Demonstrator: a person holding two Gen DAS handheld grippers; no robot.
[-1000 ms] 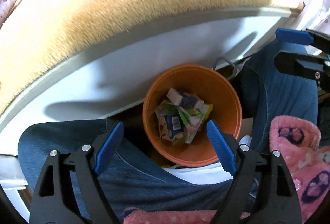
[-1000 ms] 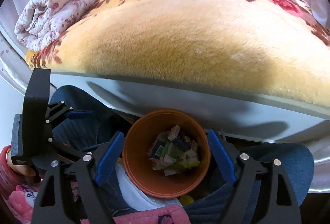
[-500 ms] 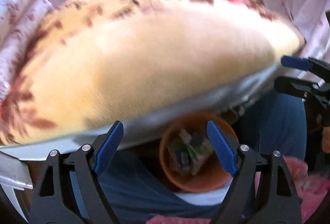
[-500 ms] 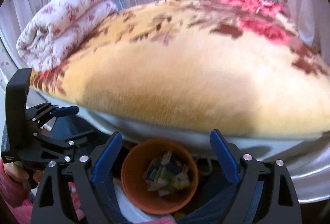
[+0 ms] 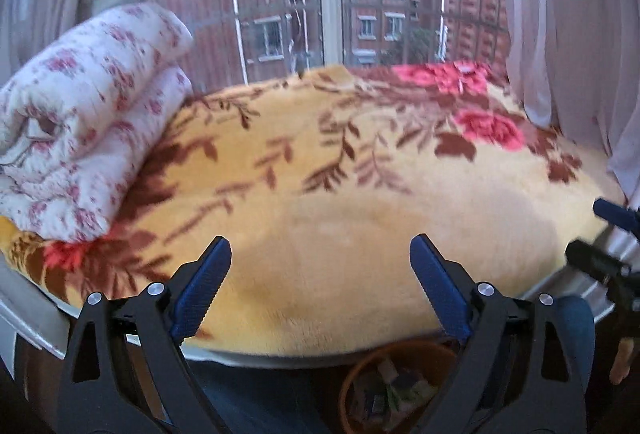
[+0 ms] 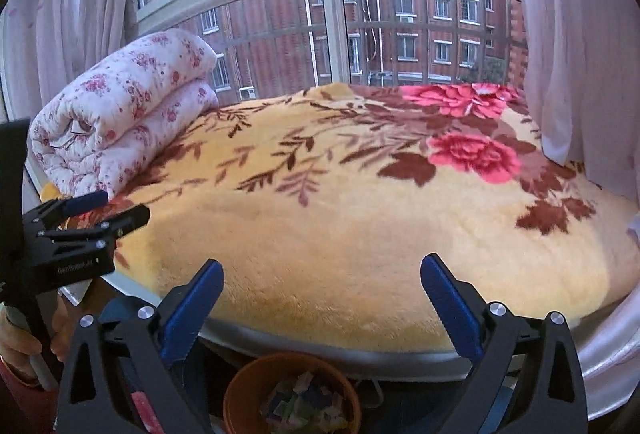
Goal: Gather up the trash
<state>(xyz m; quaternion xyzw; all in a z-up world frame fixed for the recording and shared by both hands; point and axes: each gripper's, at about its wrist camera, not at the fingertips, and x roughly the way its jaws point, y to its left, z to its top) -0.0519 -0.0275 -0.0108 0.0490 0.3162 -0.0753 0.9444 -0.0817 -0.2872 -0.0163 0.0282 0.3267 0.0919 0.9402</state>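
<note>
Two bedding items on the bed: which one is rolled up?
The white quilt with small pink flowers, rolled at the far left by the window. The yellow plush blanket with big red roses lies spread flat across the bed.

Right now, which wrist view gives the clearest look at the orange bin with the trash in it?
The right wrist view. The orange bin sits sharp at the bottom edge between the right gripper's open fingers, rim and paper scraps legible. In the left wrist view the bin is dimmer, blurred, and partly hidden behind a finger of the left gripper.
</note>
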